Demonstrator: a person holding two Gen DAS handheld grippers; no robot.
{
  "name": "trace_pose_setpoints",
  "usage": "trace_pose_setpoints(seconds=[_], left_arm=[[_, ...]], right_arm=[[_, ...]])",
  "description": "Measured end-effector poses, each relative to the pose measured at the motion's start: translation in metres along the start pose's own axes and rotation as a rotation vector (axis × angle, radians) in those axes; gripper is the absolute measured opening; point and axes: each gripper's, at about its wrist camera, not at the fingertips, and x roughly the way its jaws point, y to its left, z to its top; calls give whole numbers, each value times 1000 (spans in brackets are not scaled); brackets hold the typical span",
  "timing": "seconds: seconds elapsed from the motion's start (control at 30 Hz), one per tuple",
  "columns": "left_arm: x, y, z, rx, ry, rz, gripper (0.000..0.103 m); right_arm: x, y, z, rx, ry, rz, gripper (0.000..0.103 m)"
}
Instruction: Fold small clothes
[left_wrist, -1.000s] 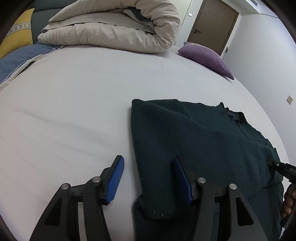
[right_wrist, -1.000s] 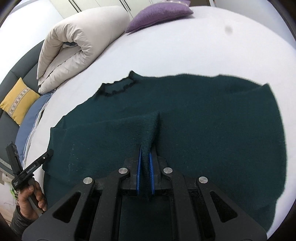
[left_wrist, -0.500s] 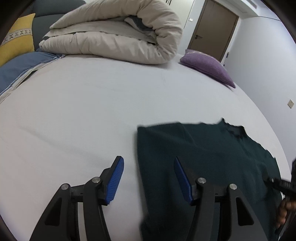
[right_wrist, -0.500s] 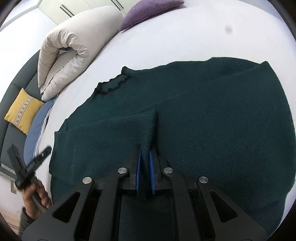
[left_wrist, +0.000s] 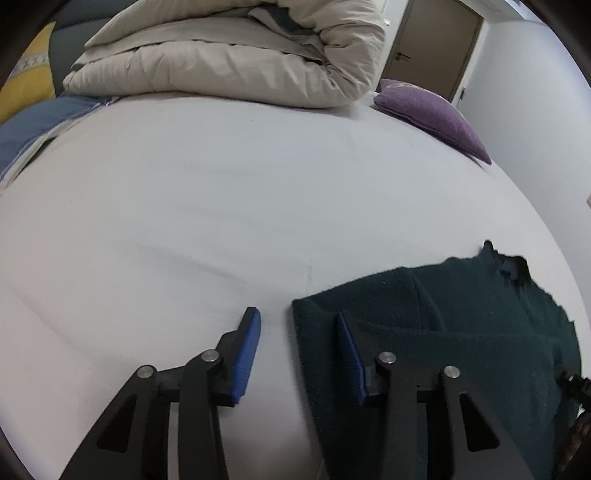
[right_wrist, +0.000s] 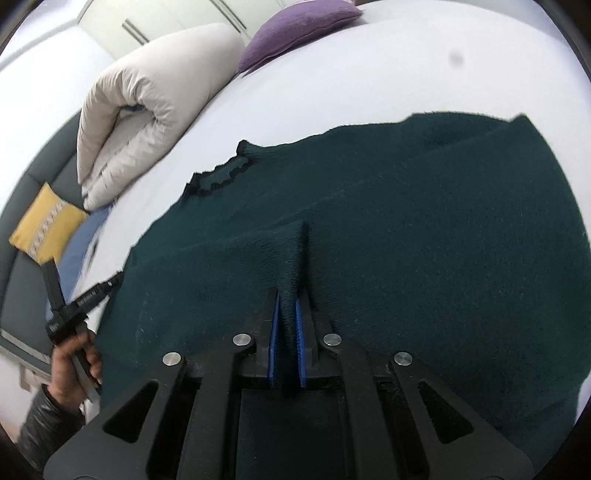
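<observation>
**Q:** What were your two tools doing, starting with what was closest to you?

**A:** My right gripper (right_wrist: 287, 314) was clenched on a raised pleat of the dark green fuzzy knit sweater (right_wrist: 424, 258). The blue pads (right_wrist: 273, 332) stood close together with the fabric pinched up between them, and a ridge of cloth ran forward from the tips. The tool pointed across the garment toward its collar.

**Q:** And the left one?

**A:** My left gripper (left_wrist: 297, 325) was released, jaws spread wide, blue-faced fingers (left_wrist: 248, 339) apart. The left finger hung over bare sheet; the right finger sat over the near edge of the sweater (left_wrist: 443, 332). I could not tell whether either one touched anything. From the right wrist view, my left hand (right_wrist: 72, 365) was wrapped around the black handle, just beside the sweater's left edge, in a dark sleeve.

**Q:** Where did the sweater lie?

**A:** On the white bed sheet (left_wrist: 221, 203), spread mostly flat, with one part folded over on top. Its dark scalloped neckline (right_wrist: 219, 177) faced the far end of the bed.

**Q:** And beyond it?

**A:** Well apart from the sweater, a rolled beige duvet (left_wrist: 229, 51) lay at the head of the bed, with a purple textured cushion (left_wrist: 432, 110) just beside it. Left of the duvet were a blue fabric (left_wrist: 40, 118) and a yellow patterned cushion (right_wrist: 44, 225). A brown door (left_wrist: 436, 40) stood behind, and pale cabinet doors (right_wrist: 122, 22) showed in the right wrist view.
</observation>
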Motion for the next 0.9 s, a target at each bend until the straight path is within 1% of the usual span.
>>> trace_pose_setpoints(seconds=[0.1,0.13,0.2,0.27,0.33,0.4,0.43,0.47,0.5,0.57,0.6,0.7,0.77,0.83,0.9], left_arm=[[-9,-2,0,-5,-4,27,45],[-16,-3,-1,-7,-12,33,43],[-37,-5,-9,8,-48,41,43],[-59,-10,-22,46,-73,33,45],[-68,-20,-36,101,-47,22,53],[-72,-31,-53,165,-27,25,61],[-69,-36,-60,207,-5,43,61],[-60,-40,-68,249,23,79,61],[-56,-38,-72,254,32,83,61],[-54,-27,-73,203,27,42,59],[-54,-25,-72,192,28,34,57],[-54,-26,-74,201,16,34,50],[-55,-24,-76,186,6,29,47],[-55,-22,-78,170,-3,30,47],[-59,-23,-85,171,-10,35,47]], right_arm=[[-2,-1,3,22,13,13,5],[-4,0,3,26,13,10,6],[-14,5,2,20,4,-8,13],[-22,8,0,7,-1,-21,18],[-28,11,-6,-2,-3,-5,34],[-26,16,-12,-35,7,-22,36],[-23,18,-15,-56,14,-37,36],[-22,19,-18,-75,11,-52,36],[-22,20,-19,-89,11,-63,34],[-22,21,-18,-114,19,-113,25],[-23,19,-17,-113,22,-117,18],[-24,12,-14,-96,24,-124,9],[-25,11,-15,-87,13,-141,6],[-26,9,-17,-81,4,-159,2],[-25,5,-18,-70,5,-154,1]])
